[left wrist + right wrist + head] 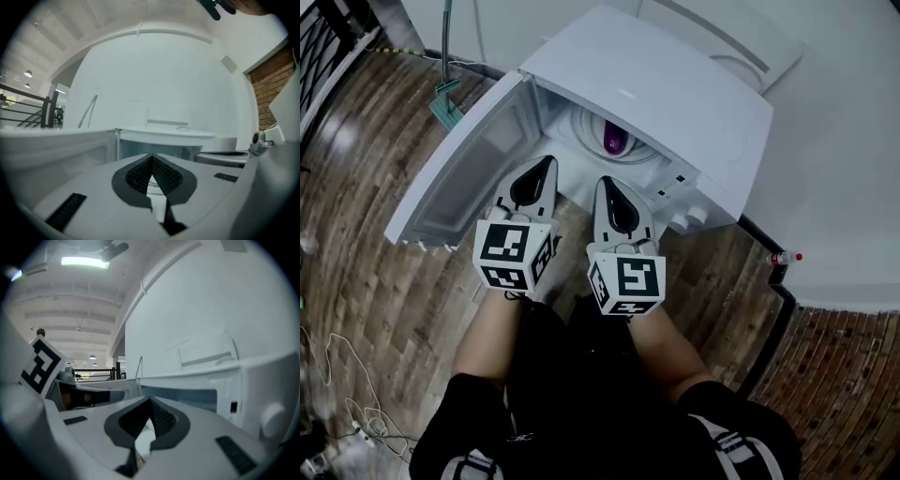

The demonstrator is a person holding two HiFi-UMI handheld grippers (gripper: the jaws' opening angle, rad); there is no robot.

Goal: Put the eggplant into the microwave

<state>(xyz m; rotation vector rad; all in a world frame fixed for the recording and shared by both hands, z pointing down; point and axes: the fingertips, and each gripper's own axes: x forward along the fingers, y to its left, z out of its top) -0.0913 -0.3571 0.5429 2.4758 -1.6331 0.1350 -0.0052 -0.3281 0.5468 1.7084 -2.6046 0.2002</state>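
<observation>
Grey ribbed pads meet tip to tip on the left gripper point(152, 158), with nothing between them; in the right gripper view the right gripper point(150, 402) is drawn together the same way, and it too is empty; from the head view the two sit side by side, left gripper point(544, 167) and right gripper point(607, 186), both aimed at the mouth of the microwave point(675, 103), which stands low on the wooden floor point(384, 300).

Just past the tips the cavity lies open; the eggplant point(617, 141) rests inside on the round turntable point(589, 131), ahead of both grippers and apart from them; it sits almost in line with the right gripper and a little to the right of the left one; its long axis seems to run into the depth of the cavity, though only its purple top shows, so that is a reading rather than a certainty.

With the eggplant already inside and neither gripper carrying anything, the placing looks done; what remains is probably the door point(464, 173); it is swung wide to the left, its inner face turned towards the grippers; the left gripper is clearly the nearer, just beside its free edge, so a push to shut it falls to that hand, sweeping rightward across the opening while the right gripper keeps out of the way.
</observation>
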